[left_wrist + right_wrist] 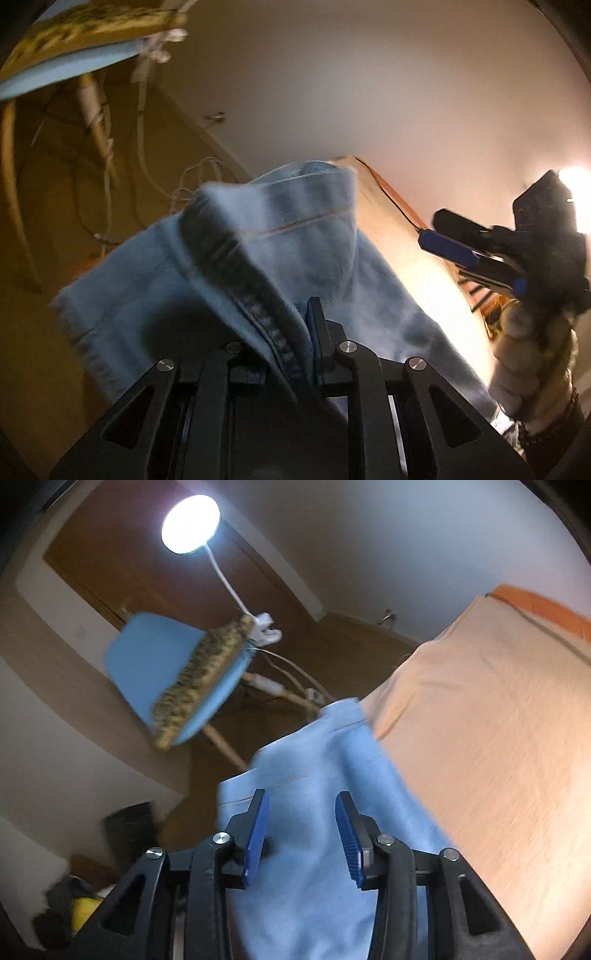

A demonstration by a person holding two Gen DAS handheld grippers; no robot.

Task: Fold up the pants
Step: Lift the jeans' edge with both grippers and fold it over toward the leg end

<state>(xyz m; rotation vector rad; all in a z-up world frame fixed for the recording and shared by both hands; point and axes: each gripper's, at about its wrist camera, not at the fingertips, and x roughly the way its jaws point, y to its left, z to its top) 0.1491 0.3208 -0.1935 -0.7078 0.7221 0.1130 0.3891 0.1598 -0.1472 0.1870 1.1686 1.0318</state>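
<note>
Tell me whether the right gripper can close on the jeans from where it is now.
Probably yes. The right gripper is open, with the light blue jeans right behind the gap and nothing in between. The left gripper already pinches a seam fold further along, clear of its path.

Light blue faded denim pants (280,258) with a darker seam, on a peach sheet (498,738); black grippers with blue pads (349,840); pale blue chair (155,653).
</note>
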